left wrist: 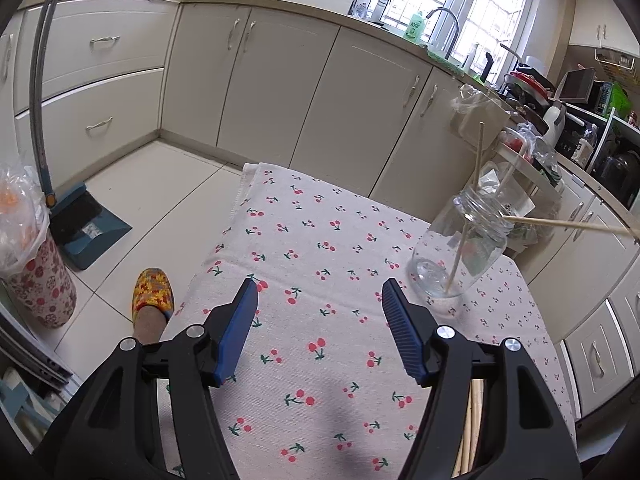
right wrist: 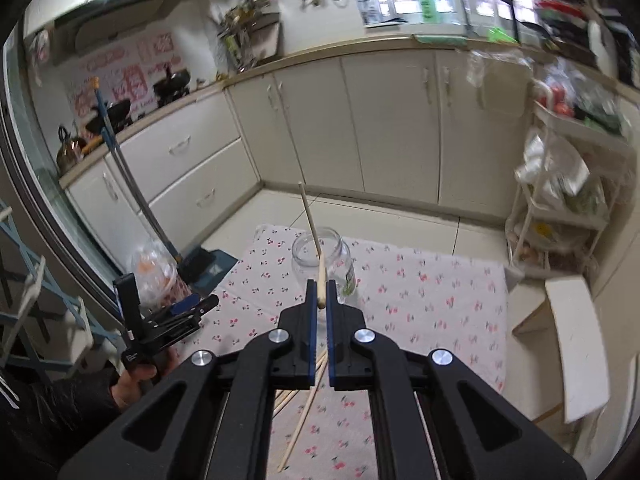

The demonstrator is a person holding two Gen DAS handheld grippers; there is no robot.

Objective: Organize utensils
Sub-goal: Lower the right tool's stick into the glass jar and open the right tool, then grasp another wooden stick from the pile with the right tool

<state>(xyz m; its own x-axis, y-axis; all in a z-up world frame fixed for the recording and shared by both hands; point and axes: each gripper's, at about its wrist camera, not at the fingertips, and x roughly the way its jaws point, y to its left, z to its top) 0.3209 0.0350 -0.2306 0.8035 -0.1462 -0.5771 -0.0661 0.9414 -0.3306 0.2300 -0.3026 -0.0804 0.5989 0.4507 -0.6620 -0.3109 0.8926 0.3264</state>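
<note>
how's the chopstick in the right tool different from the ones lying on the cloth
The pale wooden chopstick is pinched in the shut right tool and raised toward the clear glass jar; the loose wooden chopsticks lie flat on the cherry-print cloth, ungripped. The held one stands alone; the loose ones lie together. All look alike in colour and thickness.

Daylight enters through the window [left wrist: 460, 4] far ahead of the left hand-held gripper [left wrist: 320, 304], where the panes blow out to white glare. The room is bright and evenly lit; a soft shadow lies on the cherry-print cloth [left wrist: 340, 240] just below that gripper's fingers. The left wrist view is sharp. The right wrist view is smeared by motion blur, worst at the shelf rack [right wrist: 560, 200] to the right. Both views bend strongly and darken at the corners.
</note>
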